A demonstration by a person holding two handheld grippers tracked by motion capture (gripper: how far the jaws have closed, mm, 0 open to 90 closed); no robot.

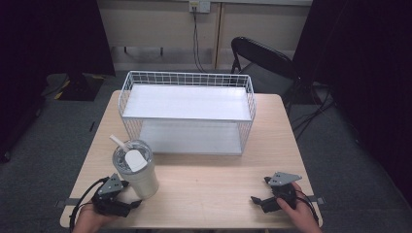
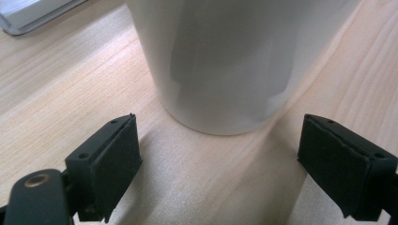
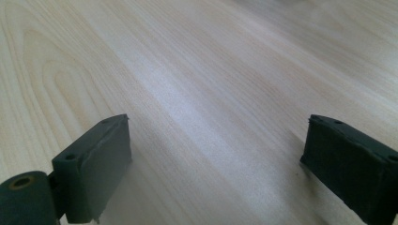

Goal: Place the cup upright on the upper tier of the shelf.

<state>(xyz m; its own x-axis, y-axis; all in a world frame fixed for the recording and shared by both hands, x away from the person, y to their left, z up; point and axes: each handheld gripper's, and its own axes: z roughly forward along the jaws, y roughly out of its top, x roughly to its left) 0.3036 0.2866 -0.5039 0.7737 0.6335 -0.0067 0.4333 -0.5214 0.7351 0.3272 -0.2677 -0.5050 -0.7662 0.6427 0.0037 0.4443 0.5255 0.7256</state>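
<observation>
A white tumbler (image 1: 141, 177) with a clear lid and a straw stands upright on the wooden table (image 1: 214, 187), at its front left. My left gripper (image 1: 129, 195) is open just in front of it. In the left gripper view the tumbler's base (image 2: 225, 61) sits just beyond the open gripper (image 2: 220, 159), with its pads (image 2: 112, 159) apart and touching nothing. My right gripper (image 1: 261, 190) rests open low over the table at the front right. Between its spread jaws, the right gripper (image 3: 216, 164) has bare wood (image 3: 197, 70).
A white two-tier wire rack (image 1: 187, 80) stands across the back middle of the table; its lower shelf edge (image 2: 33, 16) shows in the left gripper view. A black folding chair (image 1: 262, 58) stands behind the table. Dark curtains hang at both sides.
</observation>
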